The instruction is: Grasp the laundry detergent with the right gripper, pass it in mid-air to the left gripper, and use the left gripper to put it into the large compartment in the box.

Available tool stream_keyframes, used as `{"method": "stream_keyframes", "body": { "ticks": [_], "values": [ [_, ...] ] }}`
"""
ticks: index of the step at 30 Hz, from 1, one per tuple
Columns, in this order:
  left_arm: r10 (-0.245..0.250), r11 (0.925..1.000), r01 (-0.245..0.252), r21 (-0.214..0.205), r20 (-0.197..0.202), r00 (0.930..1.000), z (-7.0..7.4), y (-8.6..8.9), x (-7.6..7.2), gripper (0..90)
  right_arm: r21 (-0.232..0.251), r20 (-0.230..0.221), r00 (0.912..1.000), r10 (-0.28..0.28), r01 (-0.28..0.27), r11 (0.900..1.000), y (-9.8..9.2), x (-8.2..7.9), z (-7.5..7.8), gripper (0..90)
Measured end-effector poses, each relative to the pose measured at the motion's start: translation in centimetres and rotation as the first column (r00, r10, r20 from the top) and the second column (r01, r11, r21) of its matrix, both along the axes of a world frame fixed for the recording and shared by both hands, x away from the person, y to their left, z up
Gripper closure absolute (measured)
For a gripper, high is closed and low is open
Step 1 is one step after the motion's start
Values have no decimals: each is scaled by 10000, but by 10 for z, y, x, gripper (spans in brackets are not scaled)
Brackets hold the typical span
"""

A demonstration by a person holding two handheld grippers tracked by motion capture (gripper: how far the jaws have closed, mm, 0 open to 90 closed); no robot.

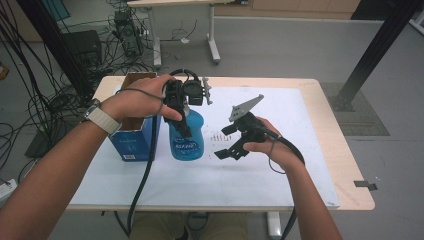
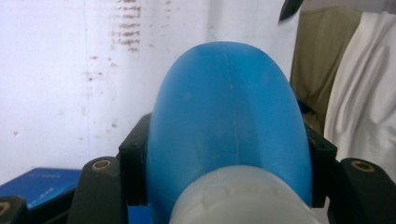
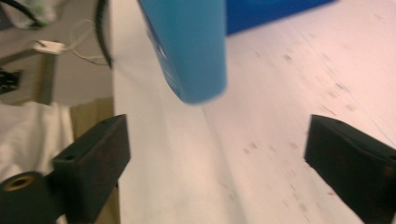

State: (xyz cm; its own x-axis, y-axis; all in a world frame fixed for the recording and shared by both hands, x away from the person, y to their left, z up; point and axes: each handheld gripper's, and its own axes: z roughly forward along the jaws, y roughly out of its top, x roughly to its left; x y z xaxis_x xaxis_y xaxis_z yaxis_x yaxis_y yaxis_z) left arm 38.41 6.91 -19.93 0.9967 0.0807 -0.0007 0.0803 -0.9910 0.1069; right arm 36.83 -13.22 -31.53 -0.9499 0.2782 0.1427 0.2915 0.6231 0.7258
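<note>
Left hand-held gripper (image 1: 181, 131) comes down from above on the blue bottle (image 1: 187, 136), jaws pinching its upper body just under the pale cap; in the left gripper view both black jaws sit flush against the bottle (image 2: 229, 121) sides with the whitish cap at the bottom edge. Bottle is upright near desk center, over the white sheet (image 1: 280, 165) that covers the wooden desk (image 1: 345, 165), its base at or just above the sheet, can't tell which. Just left of the bottle stands an open blue cardboard box (image 1: 134, 142), touching or nearly touching it; a corner of that box (image 2: 37, 184) shows low left in the left gripper view. Right hand-held gripper (image 1: 226, 151) is to the right of the bottle, clear of it, jaws spread wide with nothing between them, pointing toward the bottle; grey three-cornered plate on top. Right gripper view: the two black jaws far apart at the bottom corners, the bottle's (image 3: 189, 51) lower end beyond them at top center, blurred, blue box (image 3: 275, 11) behind it. Small brownish marks dot the sheet between the bottle and the right hand-held gripper. Person's left wrist wears a watch (image 1: 100, 117) with a pale band. Cables trail from both hand-held grippers off the near edge.
</note>
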Motion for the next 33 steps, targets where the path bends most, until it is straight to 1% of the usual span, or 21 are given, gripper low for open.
{"method": "stream_keyframes", "body": {
  "ticks": [1, 2, 3, 4, 7, 8, 9, 11, 12, 15, 16, 21, 22, 23, 24, 26, 27, 30, 31, 32, 33],
  "values": [
    [211, 9998, -211, 23, 43, 9998, 1, 1, 0, 378, -460, 131, 9998, -132, 138, 9988, -7, -1, 3, 51],
    [211, 9998, -211, 23, 43, 9998, 1, 1, 0, 378, -460, 131, 9998, -132, 138, 9988, -7, -1, 3, 51],
    [279, 9996, -279, 19, 54, 9996, 2, 2, 1, 378, -677, 269, 9994, -234, 251, 9974, -11, -2, 4, 50],
    [551, 9985, -551, -32, 59, 9985, 5, 2, 1, 378, -1011, 431, 9985, -324, 366, 9942, -17, -3, 6, 45],
    [777, 9970, -778, 30, 162, 9968, 7, 2, 2, 378, -1248, 493, 9977, -458, 516, 9908, -22, -3, 8, 38],
    [866, 9962, -869, 88, 252, 9959, 7, 1, 2, 378, -1585, 645, 9964, -542, 639, 9853, -28, -4, 10, 38],
    [941, 9954, -947, 146, 357, 9949, 9, 0, 2, 378, -1735, 714, 9957, -591, 708, 9823, -31, -4, 11, 38],
    [1220, 9923, -1229, 180, 461, 9915, 10, 0, 3, 378, -1840, 751, 9953, -619, 748, 9801, -33, -5, 12, 37],
    [1262, 9916, -1273, 217, 475, 9909, 11, 0, 3, 378, -2062, 787, 9953, -565, 717, 9759, -37, -5, 14, 36],
    [1555, 9872, -1569, 275, 460, 9868, 11, -1, 4, 378, -2306, 862, 9943, -625, 810, 9697, -43, -7, 17, 37],
    [1620, 9862, -1633, 264, 476, 9856, 11, -1, 4, 378, -2478, 923, 9937, -640, 851, 9651, -47, -8, 20, 35],
    [2301, 9725, -2315, 239, 521, 9718, 12, -4, 7, 378, -2648, 853, 9940, -685, 889, 9602, -56, -9, 23, 37],
    [2566, 9661, -2579, 150, 587, 9647, 13, -5, 9, 378, -2722, 822, 9933, -811, 1006, 9570, -60, -8, 22, 37],
    [2680, 9630, -2693, 136, 608, 9615, 14, -5, 10, 378, -2745, 794, 9929, -889, 1075, 9556, -63, -7, 22, 37],
    [2680, 9630, -2693, 136, 608, 9615, 14, -5, 10, 378, -2745, 794, 9929, -889, 1075, 9556, -63, -7, 22, 37],
    [2896, 9568, -2906, 91, 580, 9554, 15, -6, 11, 378, -2732, 723, 9923, -1002, 1163, 9549, -68, -7, 22, 38],
    [2899, 9565, -2912, 154, 559, 9554, 16, -6, 11, 378, -2744, 704, 9919, -1055, 1209, 9540, -70, -8, 22, 38],
    [3220, 9466, -3225, 6, 544, 9452, 19, -6, 12, 378, -2804, 633, 9909, -1190, 1321, 9508, -76, -9, 22, 40],
    [3511, 9361, -3517, -8, 597, 9344, 22, -6, 14, 378, -2859, 621, 9912, -1165, 1295, 9495, -78, -9, 22, 41],
    [3511, 9361, -3517, -8, 597, 9344, 22, -6, 14, 378, -2859, 621, 9912, -1165, 1295, 9495, -78, -9, 22, 41],
    [3610, 9323, -3617, -1, 625, 9305, 22, -5, 14, 378, -2951, 609, 9914, -1159, 1288, 9467, -79, -9, 23, 42]
  ]
}}
